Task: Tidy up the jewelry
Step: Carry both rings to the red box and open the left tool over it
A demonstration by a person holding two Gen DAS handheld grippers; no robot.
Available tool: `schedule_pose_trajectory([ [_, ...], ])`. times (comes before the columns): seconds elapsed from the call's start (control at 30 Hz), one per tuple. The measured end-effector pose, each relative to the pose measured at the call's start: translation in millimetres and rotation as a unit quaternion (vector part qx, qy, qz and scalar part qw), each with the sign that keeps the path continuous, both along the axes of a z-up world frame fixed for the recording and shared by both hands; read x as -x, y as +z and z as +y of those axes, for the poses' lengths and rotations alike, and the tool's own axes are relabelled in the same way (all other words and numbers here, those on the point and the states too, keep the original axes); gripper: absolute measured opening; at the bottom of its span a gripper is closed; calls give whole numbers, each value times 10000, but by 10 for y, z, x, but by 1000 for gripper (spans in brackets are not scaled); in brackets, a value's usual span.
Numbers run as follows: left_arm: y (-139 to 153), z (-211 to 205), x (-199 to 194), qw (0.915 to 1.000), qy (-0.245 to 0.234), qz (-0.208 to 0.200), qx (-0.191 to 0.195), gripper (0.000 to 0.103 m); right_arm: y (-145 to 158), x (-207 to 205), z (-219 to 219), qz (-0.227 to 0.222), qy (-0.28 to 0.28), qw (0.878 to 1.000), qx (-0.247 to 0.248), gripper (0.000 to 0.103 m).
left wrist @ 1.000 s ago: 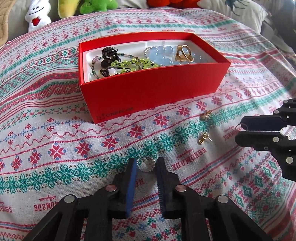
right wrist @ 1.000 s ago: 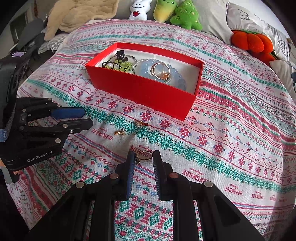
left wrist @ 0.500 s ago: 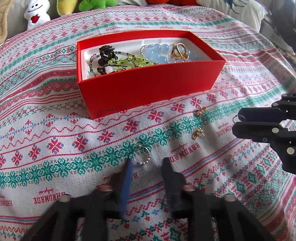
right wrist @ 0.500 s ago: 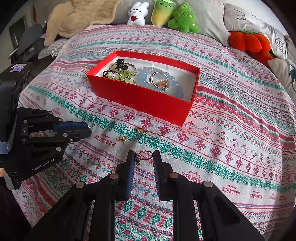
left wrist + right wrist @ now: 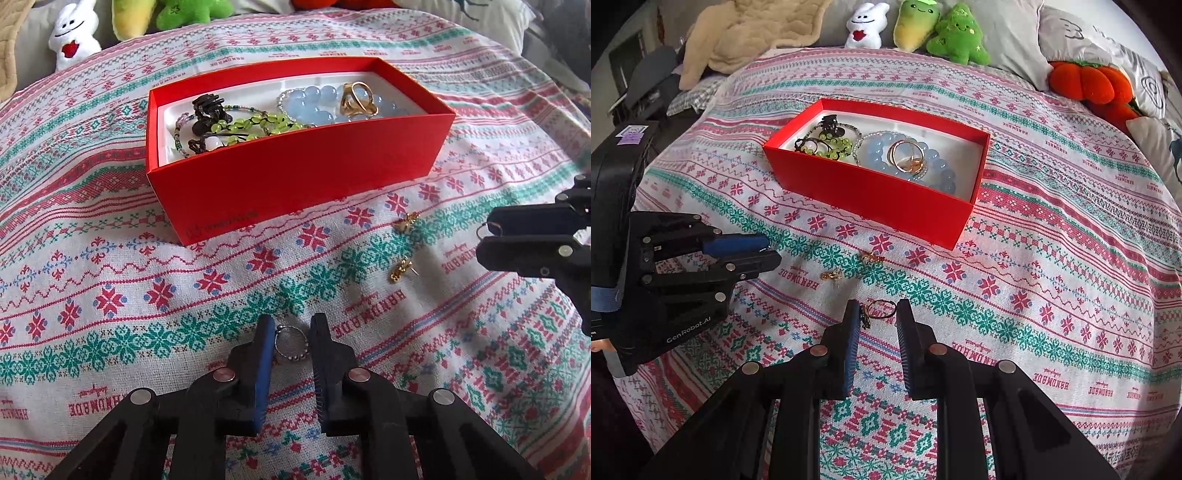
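woven patterned bedspread (image 5: 1052,229), plush toys (image 5: 956,40)

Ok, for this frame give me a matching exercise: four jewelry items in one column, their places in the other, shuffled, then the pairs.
Items:
1. silver beaded ring
2. thin gold ring
3. gold earrings
4. blue bead bracelet

Places:
A. inside the red box
B. between the left gripper fingers
C. loose on the bedspread
D. between the right gripper fingers

Pairs: 1-B, 2-D, 3-C, 4-A

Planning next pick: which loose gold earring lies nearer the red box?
The far earring, by the red box; the near earring lies closer to camera.
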State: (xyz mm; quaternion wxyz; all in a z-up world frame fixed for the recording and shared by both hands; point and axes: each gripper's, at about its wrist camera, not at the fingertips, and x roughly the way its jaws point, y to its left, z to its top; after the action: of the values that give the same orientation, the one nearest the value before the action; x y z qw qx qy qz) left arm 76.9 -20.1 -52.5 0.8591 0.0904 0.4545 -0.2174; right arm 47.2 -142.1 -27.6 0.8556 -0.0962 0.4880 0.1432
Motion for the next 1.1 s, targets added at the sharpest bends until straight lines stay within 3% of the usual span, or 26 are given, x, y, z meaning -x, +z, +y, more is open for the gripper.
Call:
schedule_pose_trajectory([
  [0.47,396,65,-36,9994,84,-194,260,14,238,-49,-34,-249,-100,9995,-184,21],
  [0.8,724,10,-286,9969,281,-474,557,14,529,-199,-67,-559,-283,9972,-406,21],
  [1.1,723,-17,-609,9932,658,-483,829,14,609,-429,-170,-636,-648,9940,-616,21],
])
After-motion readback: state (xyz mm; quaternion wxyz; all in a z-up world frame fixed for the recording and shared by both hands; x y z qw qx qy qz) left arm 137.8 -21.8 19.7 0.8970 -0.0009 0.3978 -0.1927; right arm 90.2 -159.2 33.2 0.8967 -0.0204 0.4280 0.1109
